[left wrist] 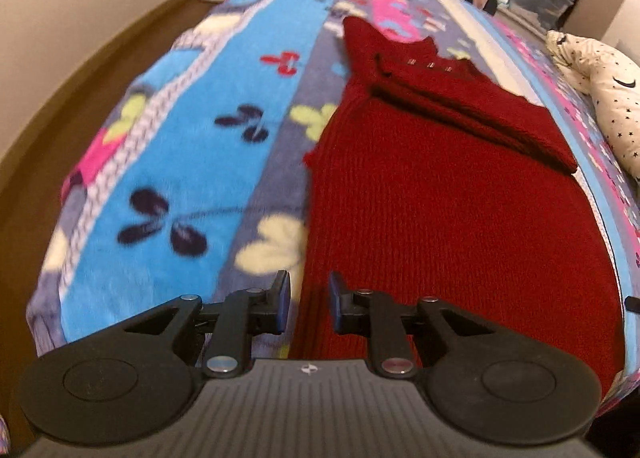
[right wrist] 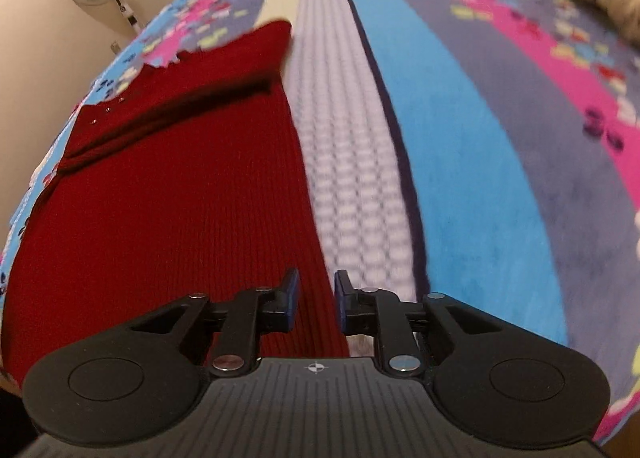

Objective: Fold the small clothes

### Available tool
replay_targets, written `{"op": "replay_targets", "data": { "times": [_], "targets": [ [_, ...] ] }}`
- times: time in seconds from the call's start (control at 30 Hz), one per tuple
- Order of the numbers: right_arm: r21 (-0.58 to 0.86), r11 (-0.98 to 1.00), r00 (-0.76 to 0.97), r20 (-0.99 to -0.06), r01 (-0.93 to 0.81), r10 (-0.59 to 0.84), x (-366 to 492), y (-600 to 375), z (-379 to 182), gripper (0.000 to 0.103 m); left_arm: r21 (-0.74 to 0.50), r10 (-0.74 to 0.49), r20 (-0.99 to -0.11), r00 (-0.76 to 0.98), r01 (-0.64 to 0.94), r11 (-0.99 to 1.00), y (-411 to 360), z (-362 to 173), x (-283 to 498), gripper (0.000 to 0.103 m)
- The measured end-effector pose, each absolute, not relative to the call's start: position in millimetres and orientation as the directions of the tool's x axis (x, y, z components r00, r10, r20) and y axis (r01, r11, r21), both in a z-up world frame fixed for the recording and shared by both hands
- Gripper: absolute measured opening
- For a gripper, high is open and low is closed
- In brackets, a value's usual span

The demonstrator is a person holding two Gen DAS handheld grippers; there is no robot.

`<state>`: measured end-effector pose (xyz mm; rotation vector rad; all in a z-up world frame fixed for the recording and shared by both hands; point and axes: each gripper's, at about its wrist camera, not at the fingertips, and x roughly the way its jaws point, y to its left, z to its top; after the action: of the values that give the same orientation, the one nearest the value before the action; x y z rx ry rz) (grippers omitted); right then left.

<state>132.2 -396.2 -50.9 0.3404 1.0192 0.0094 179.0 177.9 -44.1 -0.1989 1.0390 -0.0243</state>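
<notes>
Both the left tongs [left wrist: 309, 304] and right tongs [right wrist: 316, 302] stand slightly parted, ungripping, over the near corners of the red sweater [left wrist: 440, 218] on the bed [left wrist: 180, 130].

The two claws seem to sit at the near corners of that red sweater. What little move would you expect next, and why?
Probably a short dip so each gripper pinches its corner of the hem. The left gripper straddles the red sweater at its left edge and the right gripper at its right edge, both with a gap between the pads and no cloth clamped. The sleeves already lie folded across the chest.
</notes>
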Motion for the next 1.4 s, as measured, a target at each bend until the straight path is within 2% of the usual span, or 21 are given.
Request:
{"op": "replay_targets", "data": {
  "times": [0.03,0.07,0.13,0.33,0.53,0.63,0.77,0.87,1.03,1.1,1.17,1.27,1.33,1.4],
  "targets": [
    [0.292,0.944,0.515,-0.839,0.154,0.176,132.1,-396.4,-53.3,0.037,-0.172,-0.112,-0.867,0.486,-0.081,0.982,177.3,-46.6,178.4,0.024],
    [0.294,0.943,0.501,-0.846,0.154,0.182,132.6,-396.2,-55.7,0.039,-0.166,-0.109,-0.879,0.464,-0.085,0.982,175.5,-49.4,177.4,0.025],
    [0.286,0.947,0.469,-0.863,0.143,0.189,132.9,-393.9,-61.8,0.039,-0.152,-0.103,-0.897,0.431,-0.08,0.985,170.5,-53.9,174.2,0.025],
    [0.253,0.963,0.411,-0.891,0.094,0.194,128.8,-386.1,-70.3,0.04,-0.131,-0.078,-0.915,0.395,-0.11,0.985,172.2,-63.5,169.0,0.038],
    [0.25,0.966,0.381,-0.901,0.068,0.206,124.5,-381.4,-70.4,0.041,-0.114,-0.07,-0.924,0.376,-0.097,0.989,168.6,-68.5,170.5,0.039],
    [0.245,0.968,0.382,-0.9,0.045,0.21,121.9,-378.9,-68.7,0.031,-0.112,-0.07,-0.925,0.374,-0.092,0.989,166.5,-69.4,171.9,0.037],
    [0.262,0.964,0.398,-0.89,0.052,0.22,118.5,-381.8,-65.1,0.012,-0.11,-0.083,-0.917,0.389,-0.047,0.993,158.6,-67.5,172.0,0.014],
    [0.274,0.961,0.415,-0.88,0.046,0.231,114.7,-383.2,-59.9,0.011,-0.121,-0.096,-0.884,0.458,-0.026,0.992,154.3,-56.2,163.4,0.013],
    [0.385,0.922,0.445,-0.835,0.053,0.323,107.9,-390.0,-51.6,0.011,-0.17,-0.126,-0.853,0.506,-0.04,0.985,152.0,-46.1,146.6,0.013],
    [0.332,0.941,0.43,-0.861,0.07,0.272,109.4,-388.1,-54.9,0.012,-0.159,-0.102,-0.872,0.478,-0.08,0.984,155.7,-50.9,150.5,0.014],
    [0.258,0.962,0.393,-0.896,0.088,0.205,111.3,-385.7,-62.1,0.018,-0.158,-0.09,-0.894,0.439,-0.121,0.98,160.5,-57.3,154.8,0.017],
    [0.225,0.972,0.39,-0.902,0.059,0.185,109.7,-380.7,-62.1,0.019,-0.149,-0.087,-0.905,0.417,-0.117,0.982,160.8,-60.2,154.1,0.022],
    [0.221,0.974,0.376,-0.907,0.043,0.189,107.8,-378.1,-63.8,0.023,-0.138,-0.083,-0.909,0.408,-0.106,0.985,157.7,-61.7,155.1,0.025],
    [0.209,0.978,0.362,-0.912,0.013,0.191,106.7,-372.8,-67.1,0.025,-0.135,-0.08,-0.912,0.402,-0.11,0.985,157.2,-63.4,156.0,0.025]
  ]
}}
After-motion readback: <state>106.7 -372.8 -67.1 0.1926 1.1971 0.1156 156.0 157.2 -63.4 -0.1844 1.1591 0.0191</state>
